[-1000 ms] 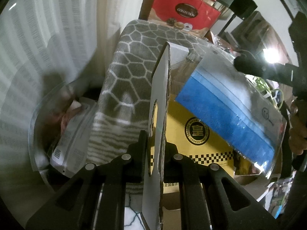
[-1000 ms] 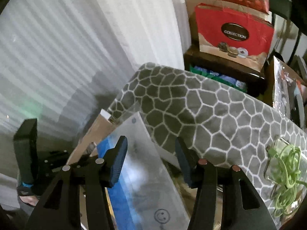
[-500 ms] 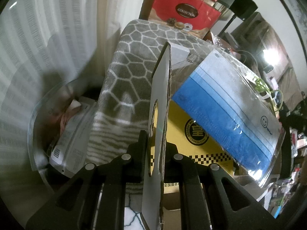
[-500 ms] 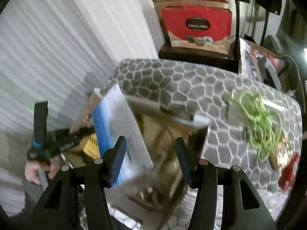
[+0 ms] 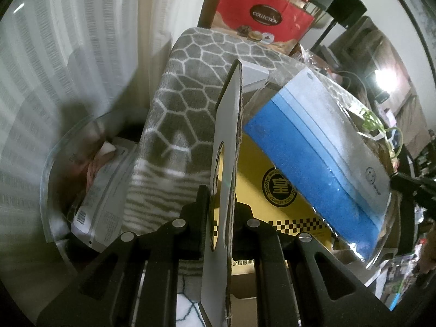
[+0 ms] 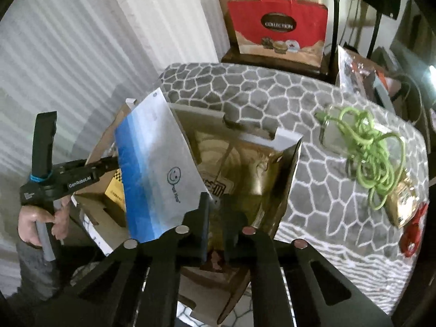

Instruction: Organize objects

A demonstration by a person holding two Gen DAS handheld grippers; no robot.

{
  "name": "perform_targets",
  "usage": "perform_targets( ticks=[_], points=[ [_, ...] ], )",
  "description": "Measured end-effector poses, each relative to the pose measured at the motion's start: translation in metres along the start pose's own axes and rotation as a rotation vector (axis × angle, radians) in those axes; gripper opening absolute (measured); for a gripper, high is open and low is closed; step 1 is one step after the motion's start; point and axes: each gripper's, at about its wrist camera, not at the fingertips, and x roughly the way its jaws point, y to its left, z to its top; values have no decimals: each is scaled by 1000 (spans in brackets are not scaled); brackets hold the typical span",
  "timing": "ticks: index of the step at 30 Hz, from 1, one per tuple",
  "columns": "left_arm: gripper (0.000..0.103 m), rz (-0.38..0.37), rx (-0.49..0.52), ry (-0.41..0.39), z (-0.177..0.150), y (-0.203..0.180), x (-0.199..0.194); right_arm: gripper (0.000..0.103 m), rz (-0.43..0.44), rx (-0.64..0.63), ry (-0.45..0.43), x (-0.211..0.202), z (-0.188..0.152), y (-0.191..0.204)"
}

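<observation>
An open cardboard box stands on a grey honeycomb-pattern cloth. My left gripper is shut on the box's side flap, held upright. A blue-and-white zip bag with a smiley mark leans over the box; it shows in the left wrist view too. My right gripper is shut on the bag's lower corner. A yellow box with a round black logo lies inside.
A tangled green cord, a gold packet and a red item lie on the cloth to the right. A red gift bag stands behind. A clear bin with papers sits left, by the curtain.
My right gripper pulled back from the bag, then came in low and closed on the bag's lower corner. The left gripper kept holding the flap still.
</observation>
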Motion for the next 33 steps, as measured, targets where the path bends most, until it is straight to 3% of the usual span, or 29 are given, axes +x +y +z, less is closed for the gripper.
perform_targets(
  ticks=[6, 10, 14, 17, 24, 28, 30, 33],
  points=[
    [10, 0, 0, 0, 0, 0, 0, 2, -41, -14, -68, -23, 21, -4],
    [10, 0, 1, 0, 0, 0, 0, 3, -78, -12, -65, -21, 37, -14],
    [10, -1, 0, 1, -1, 1, 0, 11, 34, 44, 0, -15, 31, -21],
    [11, -1, 2, 0, -1, 1, 0, 25, 44, 44, 19, -11, 20, -18],
    [11, 6, 7, 1, -3, 0, -1, 38, 81, 65, 54, -7, 0, -13],
    [11, 13, 11, 1, -3, -2, -1, 36, 82, 59, 69, 0, -5, -9],
    [11, 14, 12, 1, -4, -2, -2, 21, 80, 54, 76, 3, -6, -7],
    [11, 14, 12, 1, -4, -2, -1, 14, 105, 59, 78, 5, -6, -7]
  ],
)
